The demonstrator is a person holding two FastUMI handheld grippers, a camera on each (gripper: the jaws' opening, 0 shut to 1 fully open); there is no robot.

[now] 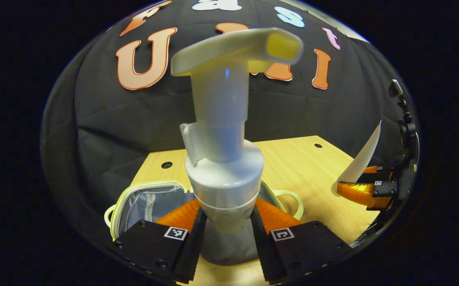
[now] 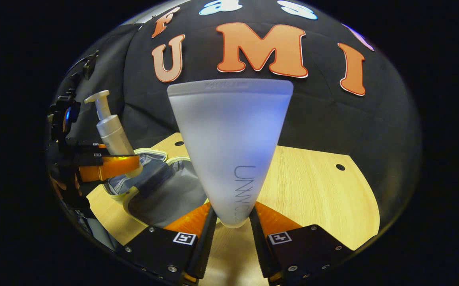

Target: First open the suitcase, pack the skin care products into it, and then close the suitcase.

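- Two products are in hand. In the left gripper view the left gripper (image 1: 226,222) is clenched on the shoulder of the pump bottle (image 1: 223,159), held upright above the open suitcase (image 1: 150,204) on the table (image 1: 313,167). The hard, smooth plastic looks slippery; gripping below the collar seems safest.
- In the right gripper view the right gripper (image 2: 232,218) pinches the narrow end of the tube (image 2: 231,135), flat seal upward, beside the suitcase (image 2: 162,186). It probably squashes easily, so light pressure suits it.
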